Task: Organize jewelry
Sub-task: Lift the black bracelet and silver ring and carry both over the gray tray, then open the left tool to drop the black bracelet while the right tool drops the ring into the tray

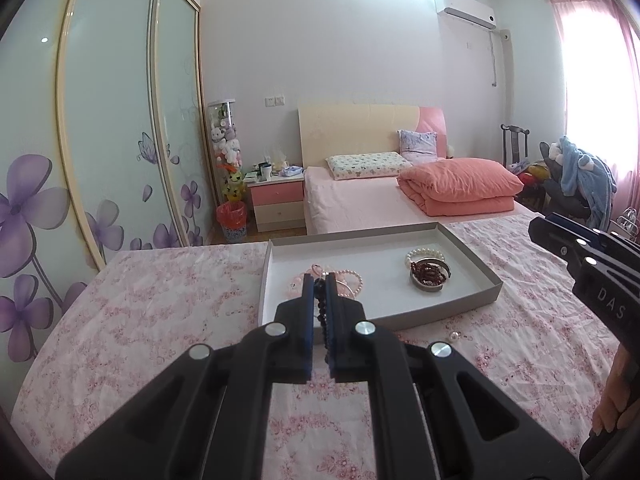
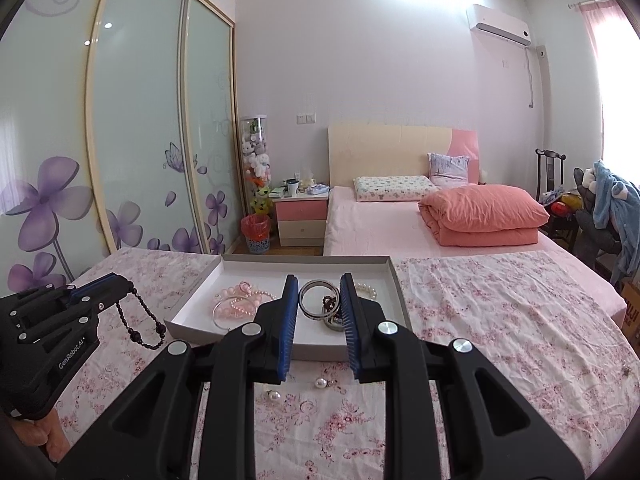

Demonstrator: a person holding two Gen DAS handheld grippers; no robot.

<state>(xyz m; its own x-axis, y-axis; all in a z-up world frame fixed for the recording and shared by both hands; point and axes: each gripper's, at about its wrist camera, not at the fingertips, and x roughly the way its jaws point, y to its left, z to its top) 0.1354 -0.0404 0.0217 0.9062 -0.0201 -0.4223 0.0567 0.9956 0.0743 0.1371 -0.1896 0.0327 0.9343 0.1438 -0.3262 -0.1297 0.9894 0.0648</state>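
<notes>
Item: dark bead strand, pinched between the pressed-together jaws of the left gripper; in the right wrist view it hangs as a loose loop over the floral bedsheet, just outside the tray's 9 o'clock wall. Item: shallow white tray, holding a pink bead-and-pearl cluster at its 9 o'clock side, and a silver bangle, a dark red bead bracelet and a white pearl bracelet toward 3 o'clock. Item: right gripper, jaws spread and holding nothing, poised over the bangle group. Item: 2 loose pearl pieces on the sheet at the tray's 6 o'clock edge; a third small piece lies well apart at 3 o'clock. Risks, as judged: the hanging loop likely snags the tray wall if carried across low; only a short section is held, so the strand may slip free; released onto the pink cluster, it probably tangles. The pearls may roll on the soft, wrinkled sheet if pressed or brushed.
</notes>
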